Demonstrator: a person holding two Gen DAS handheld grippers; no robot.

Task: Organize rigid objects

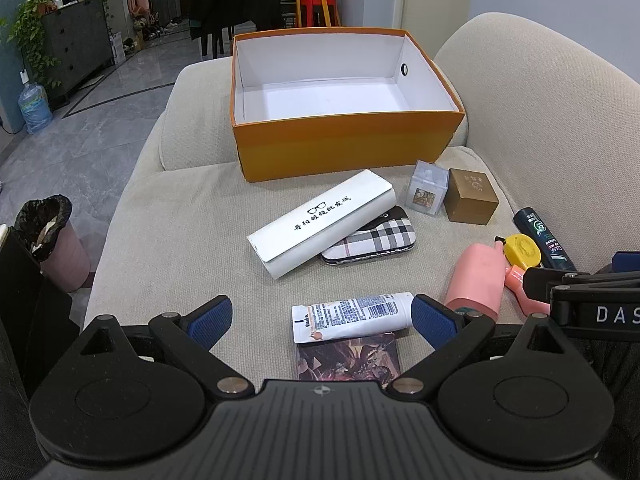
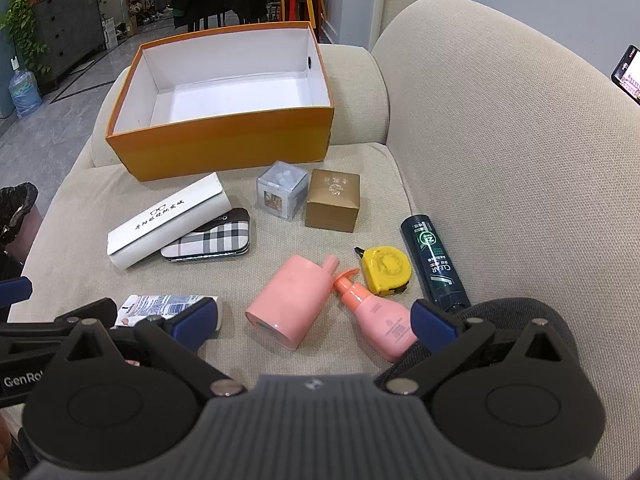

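Note:
An open, empty orange box point(image 1: 344, 148) point(image 2: 224, 140) stands at the back of the beige sofa seat. In front of it lie a white glasses case point(image 1: 320, 222) point(image 2: 168, 220), a plaid case point(image 1: 372, 242) point(image 2: 208, 242), a clear cube point(image 1: 429, 192) point(image 2: 282, 194) and a gold cube point(image 1: 472, 196) point(image 2: 334, 204). Nearer lie a white tube point(image 1: 352, 316) point(image 2: 160, 306), a dark card box point(image 1: 348, 360), a pink cup point(image 2: 290, 306), a pink pump bottle point(image 2: 376, 314), a yellow tape measure point(image 2: 386, 270) and a dark bottle point(image 2: 434, 260). My left gripper point(image 1: 322, 322) is open around the tube. My right gripper point(image 2: 316, 320) is open over the pink cup and pump bottle.
The sofa backrest point(image 2: 500, 160) rises on the right, with a phone point(image 2: 628, 72) on it. A pink bin with a black bag point(image 1: 56, 236) stands on the floor at the left. The sofa's left edge drops to a grey tiled floor point(image 1: 80, 128).

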